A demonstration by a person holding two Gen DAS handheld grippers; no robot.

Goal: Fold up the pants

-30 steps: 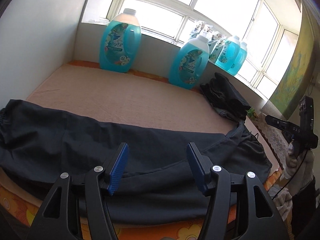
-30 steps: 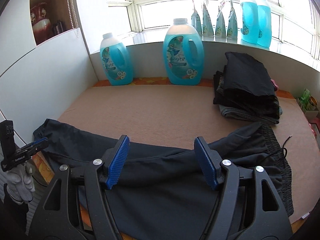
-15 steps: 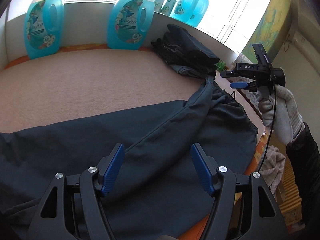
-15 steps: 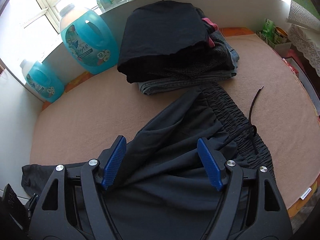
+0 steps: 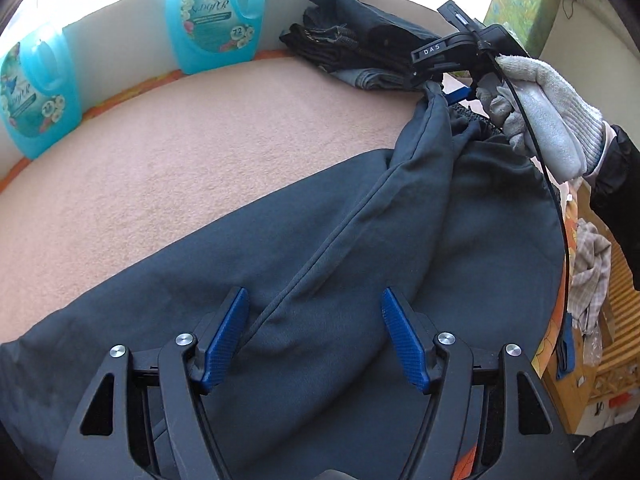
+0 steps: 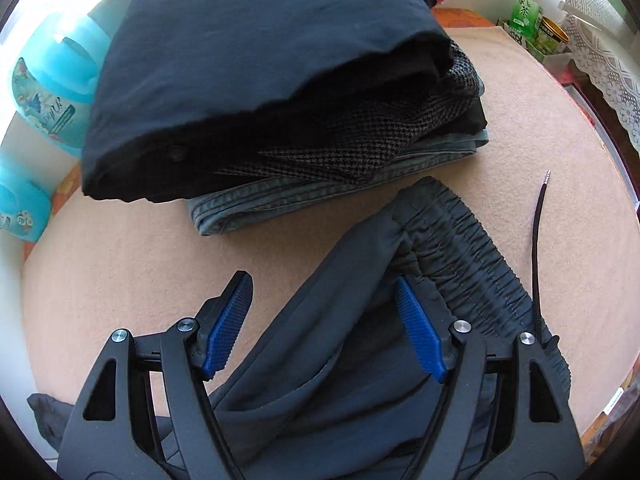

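Grasp approach: right gripper (image 6: 324, 320) gaping astride pants (image 6: 360, 320) waistband (image 6: 460, 248); left gripper (image 5: 314, 336) likewise gaping over leg seam. Next: descend, pinch fabric.

Bright daylight from the window behind the blue detergent bottles (image 5: 216, 16) blows out the top edges, while fisheye distortion bends the sharp frames into dark vignetted corners.

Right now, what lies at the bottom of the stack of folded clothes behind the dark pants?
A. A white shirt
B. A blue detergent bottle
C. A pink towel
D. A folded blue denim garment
D: in the right wrist view, the folded blue denim garment lies under the black and checked pieces of the stack, just behind the pants waistband.
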